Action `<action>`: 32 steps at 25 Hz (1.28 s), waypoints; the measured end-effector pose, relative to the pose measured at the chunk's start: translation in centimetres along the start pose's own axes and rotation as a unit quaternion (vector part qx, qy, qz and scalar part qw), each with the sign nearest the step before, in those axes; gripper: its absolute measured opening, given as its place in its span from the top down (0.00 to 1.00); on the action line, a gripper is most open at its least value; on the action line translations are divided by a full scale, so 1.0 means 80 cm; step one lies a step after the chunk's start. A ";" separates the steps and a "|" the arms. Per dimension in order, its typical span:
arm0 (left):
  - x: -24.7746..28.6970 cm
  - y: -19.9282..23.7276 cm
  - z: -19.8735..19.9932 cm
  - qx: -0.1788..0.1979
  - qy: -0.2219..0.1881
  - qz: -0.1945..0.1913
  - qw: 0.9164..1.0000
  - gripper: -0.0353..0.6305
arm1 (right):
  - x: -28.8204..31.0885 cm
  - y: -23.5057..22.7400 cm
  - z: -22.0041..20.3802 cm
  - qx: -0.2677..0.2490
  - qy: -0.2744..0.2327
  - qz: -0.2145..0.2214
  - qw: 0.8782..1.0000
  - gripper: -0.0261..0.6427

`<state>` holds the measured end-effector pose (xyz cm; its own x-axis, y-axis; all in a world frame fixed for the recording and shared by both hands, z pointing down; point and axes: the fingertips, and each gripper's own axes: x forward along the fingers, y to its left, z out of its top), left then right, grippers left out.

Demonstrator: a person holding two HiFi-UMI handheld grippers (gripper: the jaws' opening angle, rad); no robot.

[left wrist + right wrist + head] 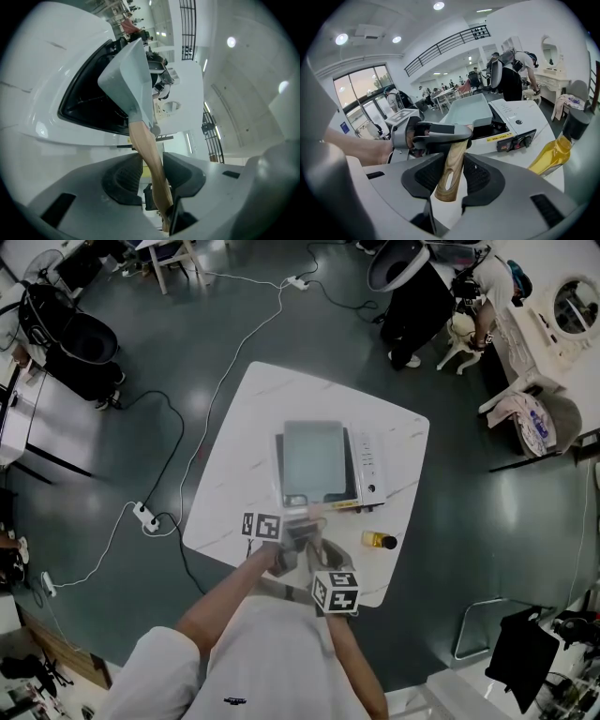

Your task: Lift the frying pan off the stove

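A pale grey square frying pan (pixel 314 460) sits on the white portable stove (pixel 367 465) on the white table (pixel 248 427). Its wooden handle (pixel 313 518) points toward me. My left gripper (pixel 296 534) is shut on the handle, which runs between its pads (pixel 152 180) up to the pan (pixel 133 75) over the black stove top (pixel 89 105). My right gripper (pixel 453 174) is shut on the handle's end (pixel 450 180), just behind the left gripper (pixel 440 133). The pan (pixel 471 110) rests level on the stove (pixel 515 119).
A bottle of yellow oil (pixel 380 540) lies on the table right of my grippers and shows close at the right (pixel 551 157). The stove's knob panel (pixel 515 140) faces me. Cables and a power strip (pixel 145 517) lie on the floor left of the table. A person (pixel 417 296) stands beyond it.
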<state>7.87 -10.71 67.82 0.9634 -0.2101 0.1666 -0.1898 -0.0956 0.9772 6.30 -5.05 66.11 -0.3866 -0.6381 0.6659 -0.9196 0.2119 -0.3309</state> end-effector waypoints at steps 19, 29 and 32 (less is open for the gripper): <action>-0.016 -0.079 0.010 0.049 -0.042 -0.019 0.998 0.75 | -0.053 0.024 0.048 -0.075 -0.034 0.020 0.996 0.78; -0.035 -0.140 0.029 0.061 -0.112 -0.005 0.992 0.76 | -0.090 0.042 0.093 -0.107 -0.050 0.077 0.990 0.78; -0.041 -0.160 0.033 0.057 -0.134 -0.007 0.989 0.75 | -0.107 0.049 0.109 -0.119 -0.058 0.096 0.986 0.78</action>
<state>6.63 -11.33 54.40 0.8840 -0.4572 0.0980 -0.2128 -0.2067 0.9550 6.62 -5.22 53.34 -0.5577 -0.6464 0.5208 -0.8256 0.4966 -0.2677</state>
